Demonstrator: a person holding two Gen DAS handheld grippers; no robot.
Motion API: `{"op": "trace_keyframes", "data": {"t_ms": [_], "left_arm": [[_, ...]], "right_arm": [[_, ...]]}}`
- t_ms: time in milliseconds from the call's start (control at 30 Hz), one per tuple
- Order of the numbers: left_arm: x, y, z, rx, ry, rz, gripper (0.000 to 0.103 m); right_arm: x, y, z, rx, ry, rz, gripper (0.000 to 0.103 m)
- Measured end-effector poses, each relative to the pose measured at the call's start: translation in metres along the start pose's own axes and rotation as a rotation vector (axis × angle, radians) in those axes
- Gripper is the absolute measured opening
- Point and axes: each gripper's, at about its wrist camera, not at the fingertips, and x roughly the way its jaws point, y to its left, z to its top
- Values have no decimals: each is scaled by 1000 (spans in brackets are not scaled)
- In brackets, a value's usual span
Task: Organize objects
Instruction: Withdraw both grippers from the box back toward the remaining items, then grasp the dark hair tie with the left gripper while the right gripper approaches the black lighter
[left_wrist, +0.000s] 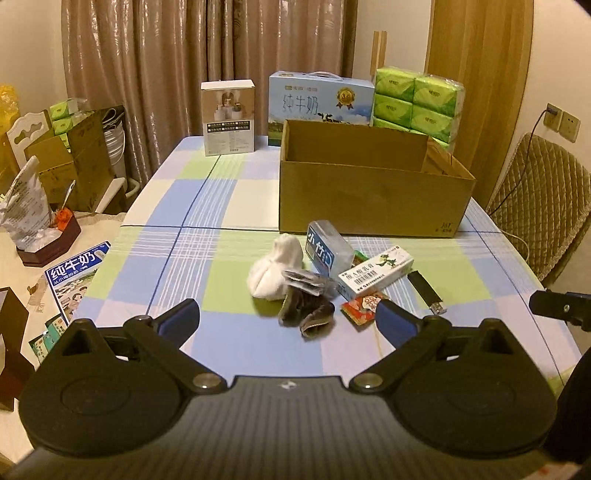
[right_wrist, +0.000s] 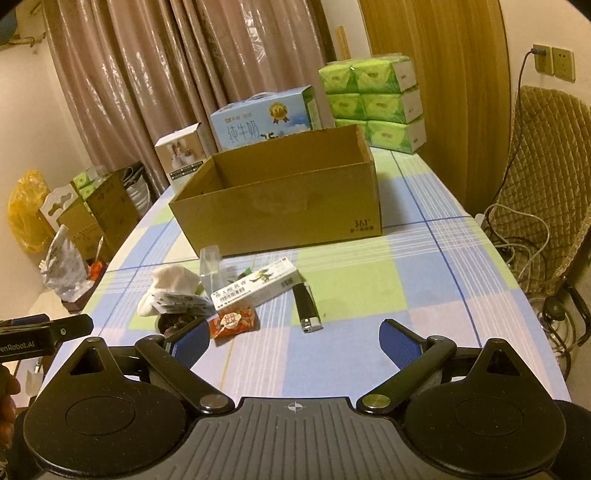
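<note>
While a milk carton (left_wrist: 320, 96), a white product box (left_wrist: 228, 117) and stacked green tissue packs (left_wrist: 417, 99) line the far edge of the checked tablecloth (left_wrist: 192, 206), an open cardboard box (left_wrist: 369, 184) stands in front of them. My left gripper (left_wrist: 288, 317) is spread wide and empty; just ahead of it lie a dark sock (left_wrist: 306, 310), a white bundle (left_wrist: 275, 271), a clear plastic case (left_wrist: 328, 249), an ointment box (left_wrist: 376, 273) and a red sachet (left_wrist: 360, 308). My right gripper (right_wrist: 295, 341) is also spread and empty, with the black lighter (right_wrist: 306, 306) just ahead, apart from my fingers.
</note>
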Motion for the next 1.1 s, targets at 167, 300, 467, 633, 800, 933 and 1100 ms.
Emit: {"op": "trace_keyframes", "data": {"t_ms": [167,300,467,633,800,933,1100], "left_arm": [[4,-2,-3,2,8,-4,100],[8,-1,-6,6,18,-7,100],[18,1,-8,12,37,-21,100],[30,0,-11,34,57,-32,99],[47,-2,-14,56,82,-57,96],[64,-4,-14,91,103,-71,92],[89,-6,-13,149,132,-80,89]], "right_arm": [[4,-2,-3,-3,8,-9,96],[8,-4,-5,-11,15,-16,96],[18,-6,-7,-23,28,-24,96],[30,-10,-8,-29,45,-29,96],[44,-14,-10,-38,60,-30,96],[58,-15,-10,-43,76,-30,95],[78,-18,-8,-51,94,-28,95]]}}
